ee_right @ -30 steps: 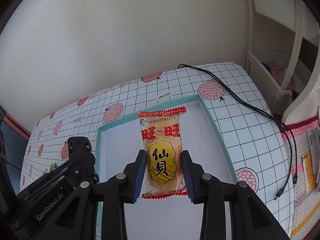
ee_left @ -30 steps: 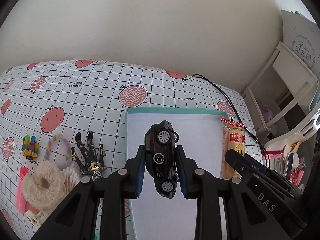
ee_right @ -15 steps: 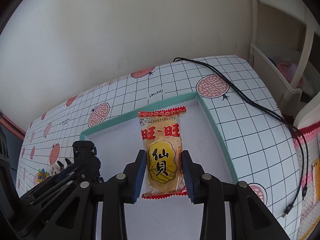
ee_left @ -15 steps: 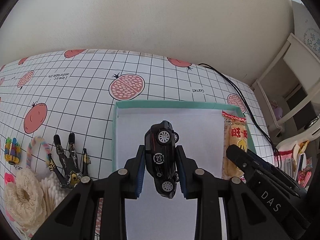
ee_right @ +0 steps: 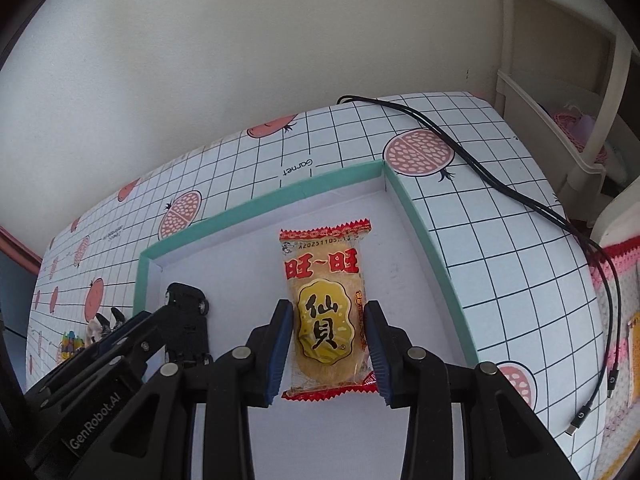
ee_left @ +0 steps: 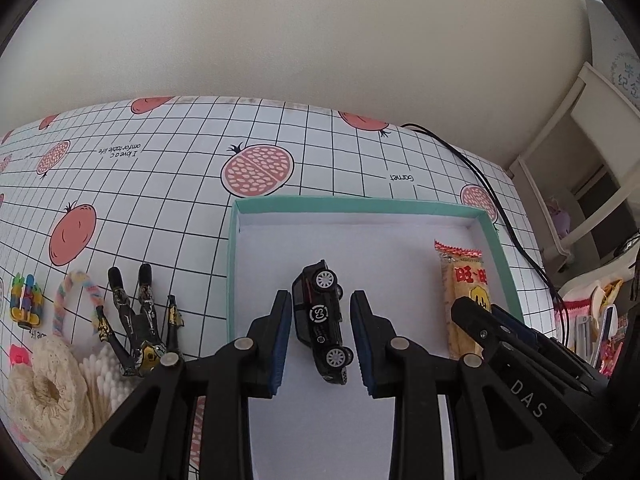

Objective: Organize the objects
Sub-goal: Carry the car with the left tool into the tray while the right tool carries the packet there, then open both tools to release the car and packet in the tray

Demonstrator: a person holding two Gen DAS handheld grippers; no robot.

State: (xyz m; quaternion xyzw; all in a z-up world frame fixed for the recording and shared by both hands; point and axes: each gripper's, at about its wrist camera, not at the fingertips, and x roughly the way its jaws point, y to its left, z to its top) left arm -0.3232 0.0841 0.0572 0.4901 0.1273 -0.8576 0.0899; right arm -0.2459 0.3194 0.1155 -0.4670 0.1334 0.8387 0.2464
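Observation:
A black toy car (ee_left: 322, 320) lies on its side on the white floor of the teal-rimmed tray (ee_left: 360, 202), left of the middle. My left gripper (ee_left: 320, 298) stands open around the car, with a thin gap on each side. In the right wrist view the car (ee_right: 188, 300) shows behind the left gripper's fingers (ee_right: 160, 324). My right gripper (ee_right: 328, 306) is shut on a yellow and red rice cracker packet (ee_right: 326, 280), low over the right part of the tray (ee_right: 260, 204). The packet (ee_left: 462, 276) also shows in the left wrist view.
Left of the tray lie a black and gold toy hand (ee_left: 140, 320), cotton swabs (ee_left: 104, 376), a cream lace roll (ee_left: 44, 392), a pastel hair tie (ee_left: 76, 292) and a small colourful toy (ee_left: 26, 300). A black cable (ee_right: 520, 200) crosses the tablecloth on the right. A white shelf (ee_left: 580, 140) stands beyond.
Both grippers came down and forward over the tray. The left gripper let go of the car, which now rests on the tray floor. The right gripper still holds the packet.

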